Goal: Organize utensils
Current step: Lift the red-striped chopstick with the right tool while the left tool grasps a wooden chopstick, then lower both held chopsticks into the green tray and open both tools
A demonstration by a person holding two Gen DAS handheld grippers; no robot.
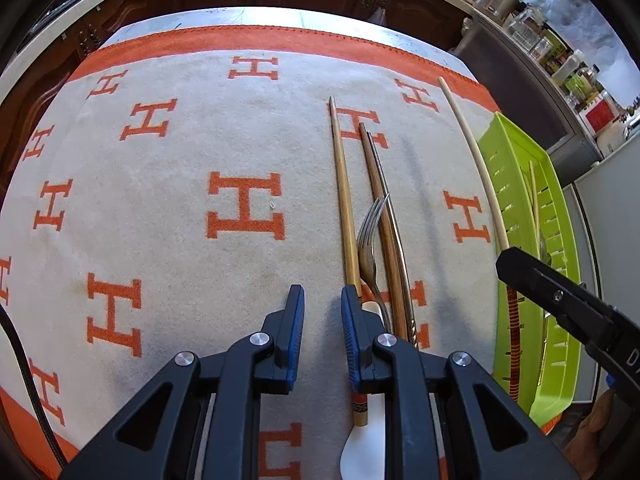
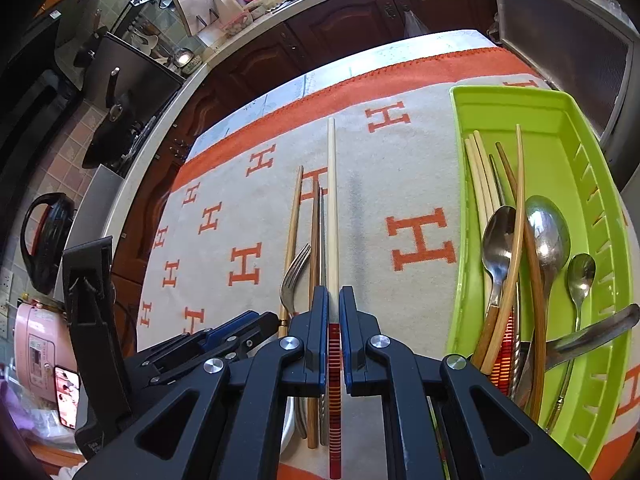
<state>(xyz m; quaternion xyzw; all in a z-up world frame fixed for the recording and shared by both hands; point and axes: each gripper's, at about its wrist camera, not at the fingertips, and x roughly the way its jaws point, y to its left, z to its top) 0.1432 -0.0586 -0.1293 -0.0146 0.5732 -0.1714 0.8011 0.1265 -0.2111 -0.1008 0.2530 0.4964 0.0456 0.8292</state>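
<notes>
A: Right gripper status: jaws nearly closed, pads clamped on a cream chopstick with a red-and-orange striped handle end. The chopstick is held above the cloth, tip pointing away towards the orange border.

B: Left gripper?

A: Jaws slightly apart, with only bare cloth between the pads; nothing held. Its right-hand finger stands just beside a tan bamboo chopstick lying on the H-patterned tablecloth.

B: Remaining utensils on the cloth?

A: One steel fork, tines pointing away, a brown chopstick and a slim metal one alongside it, all lying close together and parallel. A white spoon lies partly under the left gripper.

B: Destination?

A: Green slotted tray at the cloth's right edge, holding two large steel spoons, a smaller one and several chopsticks.
</notes>
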